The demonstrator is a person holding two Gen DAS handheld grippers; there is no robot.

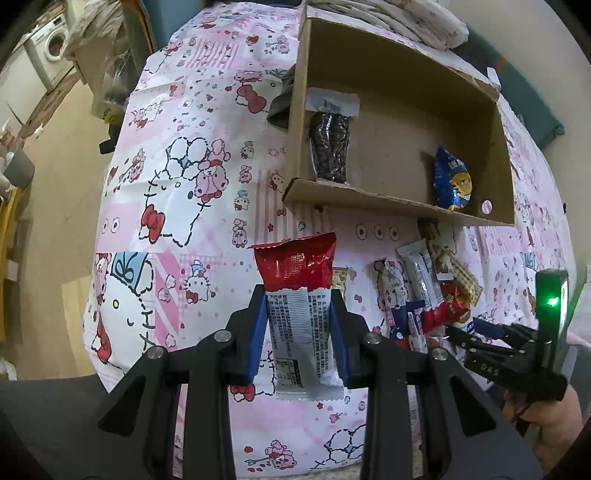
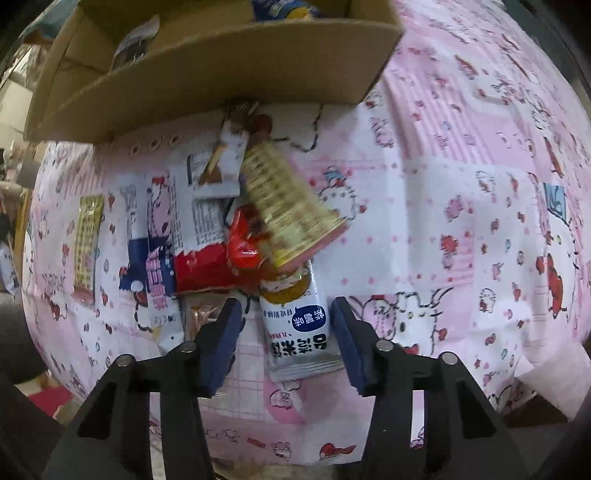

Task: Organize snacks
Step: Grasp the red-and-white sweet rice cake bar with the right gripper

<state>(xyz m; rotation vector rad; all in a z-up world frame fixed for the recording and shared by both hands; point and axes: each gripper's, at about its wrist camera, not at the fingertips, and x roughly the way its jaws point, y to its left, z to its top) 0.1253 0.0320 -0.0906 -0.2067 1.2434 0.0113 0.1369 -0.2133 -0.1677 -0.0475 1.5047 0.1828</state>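
Observation:
My left gripper [image 1: 298, 295] is shut on a red and silver snack bar [image 1: 301, 317], held above the pink cartoon cloth in front of the cardboard box [image 1: 391, 205]. The box holds a dark snack pack [image 1: 330, 147] at left and a blue bag [image 1: 452, 179] at right. My right gripper [image 2: 286, 310] is open, its jaws on either side of a white snack bar with a blue label [image 2: 295, 325] lying on the cloth. It also shows in the left wrist view [image 1: 476, 338] at the pile's right edge.
A pile of several snack packs [image 2: 207, 229] lies between the box [image 2: 207, 85] and my right gripper, with a gold wafer pack [image 2: 288, 206] on top and a yellow bar [image 2: 86, 247] apart at left. Folded bedding [image 1: 406, 18] lies behind the box.

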